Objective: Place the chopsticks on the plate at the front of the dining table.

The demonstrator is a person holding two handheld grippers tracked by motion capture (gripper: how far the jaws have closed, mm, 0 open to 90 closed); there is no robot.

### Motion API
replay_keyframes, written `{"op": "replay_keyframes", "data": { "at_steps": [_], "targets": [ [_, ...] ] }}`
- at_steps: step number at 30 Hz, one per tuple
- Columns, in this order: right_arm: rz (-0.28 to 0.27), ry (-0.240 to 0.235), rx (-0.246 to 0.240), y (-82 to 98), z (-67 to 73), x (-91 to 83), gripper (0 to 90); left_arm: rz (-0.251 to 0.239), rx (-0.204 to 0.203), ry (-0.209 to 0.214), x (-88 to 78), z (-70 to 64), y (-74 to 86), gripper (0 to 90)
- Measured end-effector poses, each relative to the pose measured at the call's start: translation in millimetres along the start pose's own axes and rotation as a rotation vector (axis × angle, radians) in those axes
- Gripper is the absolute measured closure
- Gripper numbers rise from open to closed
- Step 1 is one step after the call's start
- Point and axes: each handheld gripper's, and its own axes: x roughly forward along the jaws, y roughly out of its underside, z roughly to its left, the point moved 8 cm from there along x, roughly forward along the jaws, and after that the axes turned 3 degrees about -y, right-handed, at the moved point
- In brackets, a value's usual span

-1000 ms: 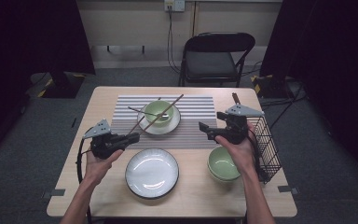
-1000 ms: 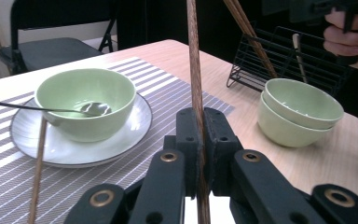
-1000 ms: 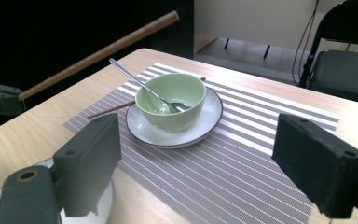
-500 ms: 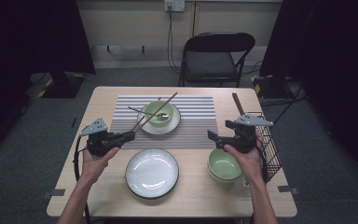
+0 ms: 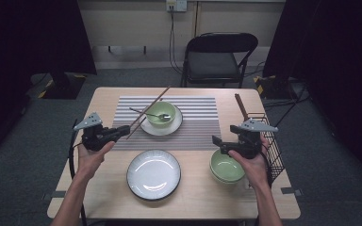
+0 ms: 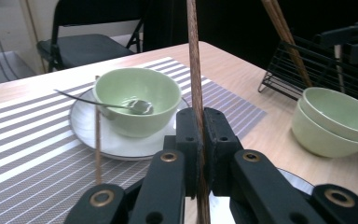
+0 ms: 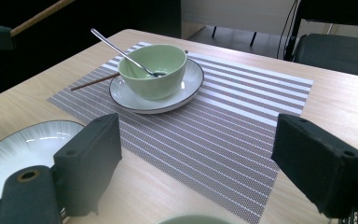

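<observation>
High view: a chopstick (image 5: 147,113) is pinched by the left gripper (image 5: 121,131) at frame left, lifted for carrying; the right gripper (image 5: 215,143), jaws spread, is held above stacked bowls (image 5: 226,168).

bowl (image 5: 160,113) on saucer (image 5: 162,127), mat (image 5: 202,123) centre | plate (image 5: 153,173) in front | stacked bowls (image 5: 226,165) right, seemingly beside rack (image 5: 272,146)

Bare mat (image 5: 202,125) lies open between the bowl on its saucer (image 5: 160,114) and the wire rack (image 5: 271,146).
</observation>
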Motion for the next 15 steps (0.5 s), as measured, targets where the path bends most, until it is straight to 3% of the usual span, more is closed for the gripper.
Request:
{"op": "replay_keyframes", "data": {
  "at_steps": [12, 15],
  "targets": [
    [0.000, -0.008, -0.008, -1.2, 4.8, 1.5, 15.2, 0.031, -0.044, -0.067, 0.0, 46.5, -3.5, 85.9],
    [-0.001, -0.008, -0.009, -1.4, 5.2, 1.6, 15.2, 0.022, -0.080, -0.084, 0.7, 60.0, -3.0, 85.8]
  ]
}}
